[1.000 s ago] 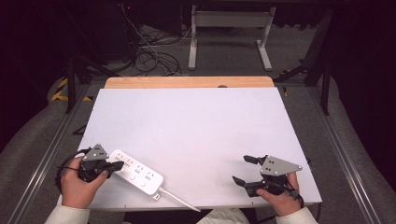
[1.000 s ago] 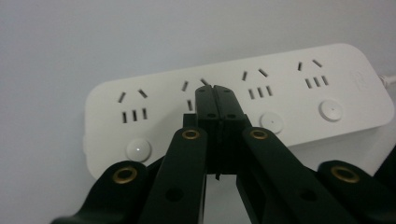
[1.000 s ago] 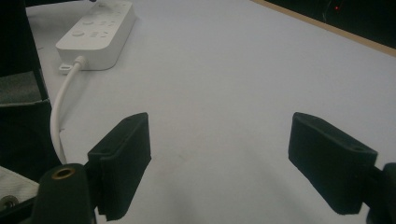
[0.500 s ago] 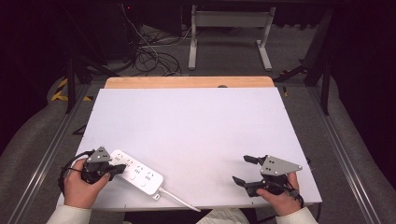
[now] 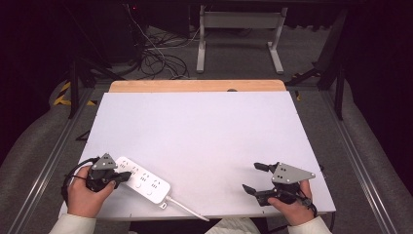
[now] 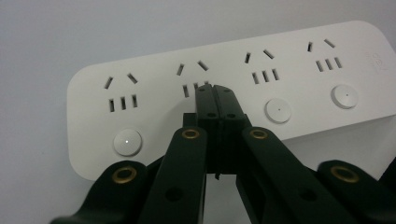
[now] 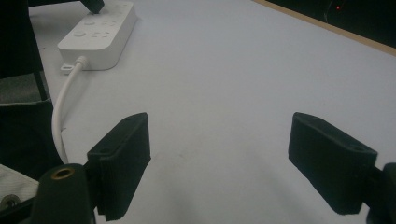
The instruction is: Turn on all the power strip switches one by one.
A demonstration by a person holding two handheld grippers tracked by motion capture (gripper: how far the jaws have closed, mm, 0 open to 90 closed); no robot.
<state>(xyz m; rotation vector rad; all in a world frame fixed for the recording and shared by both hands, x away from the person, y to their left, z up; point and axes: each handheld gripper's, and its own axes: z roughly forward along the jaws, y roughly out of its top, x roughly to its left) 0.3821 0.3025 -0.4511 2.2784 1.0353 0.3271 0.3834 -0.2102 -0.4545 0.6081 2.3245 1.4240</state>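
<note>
The left gripper [image 5: 118,176] is sitting with its jaws pressed fully together and nothing between them, their joined tips resting on or just over the top face of the white power strip [image 5: 144,179], by the second socket from the strip's left end. The strip is lying flat at the near left of the white table [image 5: 204,131], running slantwise toward the near edge, its white cable [image 5: 187,209] trailing off that edge. The left hand [image 5: 86,195] is wrapping the gripper from behind, the forearm coming in from the near left corner.

Well apart, at the near right, the right gripper [image 5: 254,177] is lying low over bare table with its jaws spread wide and empty, pointing left toward the strip; the right hand [image 5: 292,208] is clasping its body under the grey plate.

The left gripper view is giving the strip's detail: four socket groups and round white buttons [image 6: 127,142], with the closed jaws meeting between two buttons. The right gripper view is showing the gap between its two black pads [image 7: 122,156], and the strip [image 7: 100,35] far off at upper left with its cable [image 7: 60,114] curving nearer.
</note>
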